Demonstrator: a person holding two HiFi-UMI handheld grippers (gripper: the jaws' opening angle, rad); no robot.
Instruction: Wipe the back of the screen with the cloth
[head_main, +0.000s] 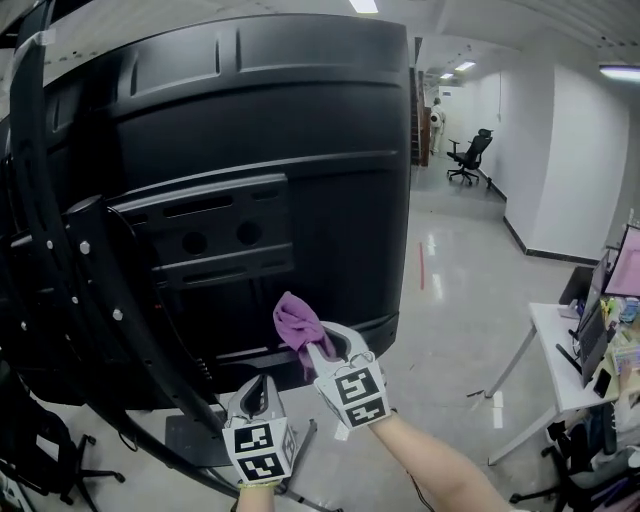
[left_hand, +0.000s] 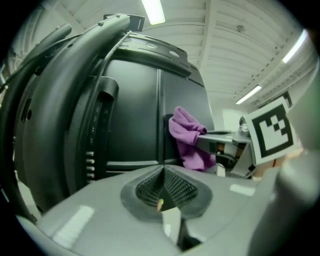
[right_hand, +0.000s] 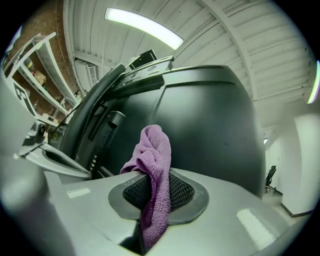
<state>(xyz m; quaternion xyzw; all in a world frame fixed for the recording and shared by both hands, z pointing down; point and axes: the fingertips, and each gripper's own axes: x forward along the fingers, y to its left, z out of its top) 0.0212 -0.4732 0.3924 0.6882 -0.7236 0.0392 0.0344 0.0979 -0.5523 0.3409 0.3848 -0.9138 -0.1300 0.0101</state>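
The black back of a large screen (head_main: 300, 130) fills the upper left of the head view, on a dark stand. My right gripper (head_main: 322, 350) is shut on a purple cloth (head_main: 297, 324), which bunches up against the lower part of the screen's back. In the right gripper view the cloth (right_hand: 154, 165) hangs pinched between the jaws with the screen (right_hand: 210, 125) just beyond. My left gripper (head_main: 258, 392) sits lower and to the left, jaws shut with nothing between them. The left gripper view shows the cloth (left_hand: 187, 140) and the screen's back (left_hand: 130, 110).
The stand's curved black arms (head_main: 70, 280) and base plate (head_main: 195, 440) lie left and below. A white desk (head_main: 560, 360) with monitors stands at the right. Down the corridor are an office chair (head_main: 468, 158) and a distant person (head_main: 436, 118).
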